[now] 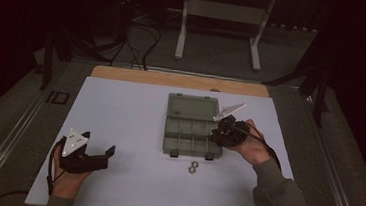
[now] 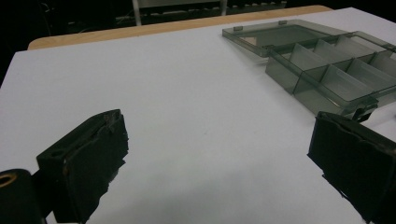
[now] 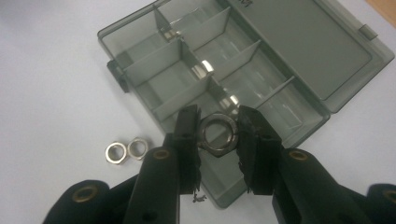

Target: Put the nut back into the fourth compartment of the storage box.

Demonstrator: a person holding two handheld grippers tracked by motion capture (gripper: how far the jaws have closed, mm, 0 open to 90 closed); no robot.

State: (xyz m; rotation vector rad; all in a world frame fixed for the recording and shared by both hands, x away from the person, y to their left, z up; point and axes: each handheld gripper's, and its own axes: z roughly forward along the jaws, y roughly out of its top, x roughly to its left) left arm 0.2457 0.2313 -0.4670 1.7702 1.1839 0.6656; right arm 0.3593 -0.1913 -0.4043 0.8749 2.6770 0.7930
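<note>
A metal nut (image 3: 219, 148) hangs over the near compartments of an open grey-green compartment box (image 3: 140, 70), and my right gripper (image 3: 218, 117) is shut on it. In the high view that gripper (image 1: 215, 134) sits at the right edge of the box (image 1: 191, 126). Shiny nuts (image 3: 202, 70) lie in some compartments. Two loose nuts (image 3: 126, 150) rest side by side on the white table, just in front of the box (image 1: 193, 167). My left gripper (image 1: 108, 157) rests low at the front left, open, with bare table between its jaws (image 2: 220, 123).
The box lid (image 1: 193, 108) lies flat behind the compartments. The white tabletop (image 1: 128, 128) has a wooden strip (image 1: 178, 80) along its far edge. Beyond it, a metal frame (image 1: 223, 16) and cables (image 1: 141, 44) stand on a dark floor.
</note>
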